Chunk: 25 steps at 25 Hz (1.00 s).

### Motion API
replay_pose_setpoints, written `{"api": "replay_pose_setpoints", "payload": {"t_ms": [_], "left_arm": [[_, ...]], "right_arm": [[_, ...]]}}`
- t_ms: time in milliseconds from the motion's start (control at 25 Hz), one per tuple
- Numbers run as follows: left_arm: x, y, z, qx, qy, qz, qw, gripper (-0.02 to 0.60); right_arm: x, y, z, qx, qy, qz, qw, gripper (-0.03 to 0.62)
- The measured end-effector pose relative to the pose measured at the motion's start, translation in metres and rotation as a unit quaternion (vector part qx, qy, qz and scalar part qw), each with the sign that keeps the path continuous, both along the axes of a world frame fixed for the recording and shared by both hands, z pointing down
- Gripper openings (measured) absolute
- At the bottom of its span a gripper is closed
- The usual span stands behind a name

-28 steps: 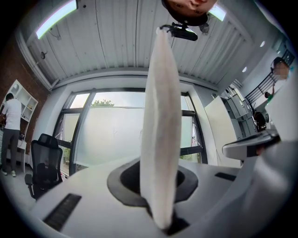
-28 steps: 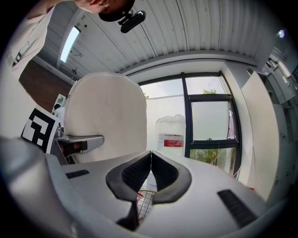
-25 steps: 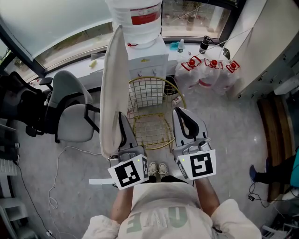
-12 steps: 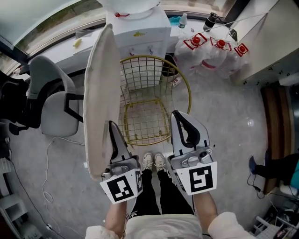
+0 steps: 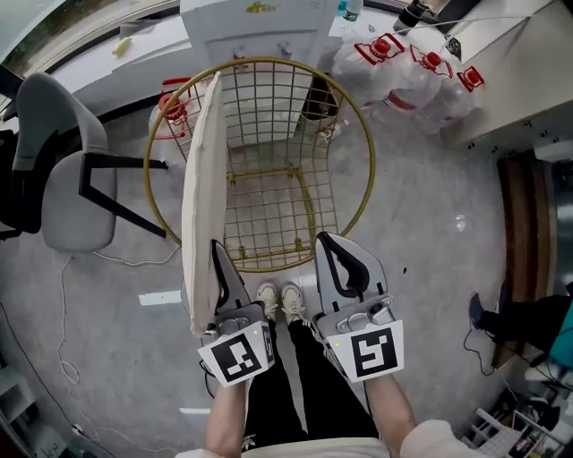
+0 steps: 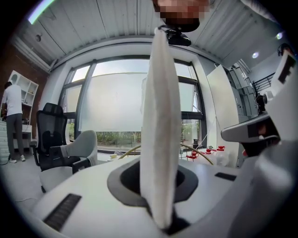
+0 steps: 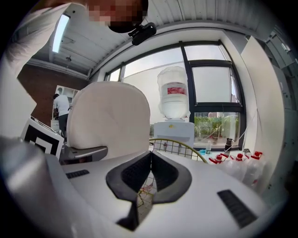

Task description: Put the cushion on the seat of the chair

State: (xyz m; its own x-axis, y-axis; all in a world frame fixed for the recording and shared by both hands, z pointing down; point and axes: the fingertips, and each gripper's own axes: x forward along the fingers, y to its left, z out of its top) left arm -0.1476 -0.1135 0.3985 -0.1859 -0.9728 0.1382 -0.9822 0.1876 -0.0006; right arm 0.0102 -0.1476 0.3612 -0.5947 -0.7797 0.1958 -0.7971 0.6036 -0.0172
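A person is standing in front of a gold wire chair (image 5: 277, 215), holding a two-jaw gripper in each hand. The left gripper (image 5: 211, 252) is clamping the near edge of a cream cushion (image 5: 201, 197), with the padding squeezed between its jaws. The cushion is standing on edge and stretching away from the gripper over the left side of the chair, with its far end reaching the chair's back rim. Whether it is touching the wire cannot be told. The right gripper (image 5: 327, 243) is hovering at the chair's front edge, to the right of the cushion, with its jaws together and nothing between them.

Behind the chair, a white water dispenser (image 5: 260, 27) is standing against the window, carrying a large clear jug (image 7: 173, 95) on top. To the right of the chair's back, a plastic-wrapped pack of red-capped bottles (image 5: 403, 67) is sitting on the floor. A grey office chair (image 5: 54, 170) is standing well to the left of the wire chair. The person's shoes (image 5: 281, 300) are pointing at the chair's front edge.

Compared with a second ago, both grippers and the cushion are sitting lower and closer to the chair. The chair is now filling the middle of the head view. The cushion's far end is no longer overlapping the dispenser.
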Motion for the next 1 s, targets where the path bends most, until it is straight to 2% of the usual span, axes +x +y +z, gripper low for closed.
{"api": "replay_pose_setpoints", "payload": {"t_ms": [200, 320, 440, 560, 720, 1000], "left_arm": [[0.003, -0.003, 0.026, 0.001, -0.002, 0.002, 1.0, 0.052], [0.008, 0.0, 0.046, -0.012, 0.008, 0.005, 0.9999, 0.052], [0.007, 0.005, 0.058, -0.025, 0.002, 0.013, 0.9996, 0.052], [0.005, 0.008, 0.063, -0.034, 0.006, 0.011, 0.9993, 0.052], [0.007, 0.005, 0.068, -0.035, 0.026, 0.005, 0.999, 0.052], [0.01, -0.002, 0.076, -0.041, 0.039, 0.002, 0.9984, 0.052]], "right_arm": [[-0.011, -0.001, 0.018, 0.002, -0.001, -0.007, 1.0, 0.017], [-0.011, -0.004, 0.029, 0.006, -0.006, -0.002, 1.0, 0.017], [-0.008, -0.007, 0.032, 0.024, 0.006, -0.003, 1.0, 0.017], [-0.007, -0.005, 0.04, -0.002, -0.004, 0.003, 1.0, 0.017], [0.003, -0.012, 0.042, 0.012, 0.005, 0.009, 1.0, 0.017], [0.012, -0.016, 0.051, 0.006, 0.005, 0.024, 1.0, 0.017]]}}
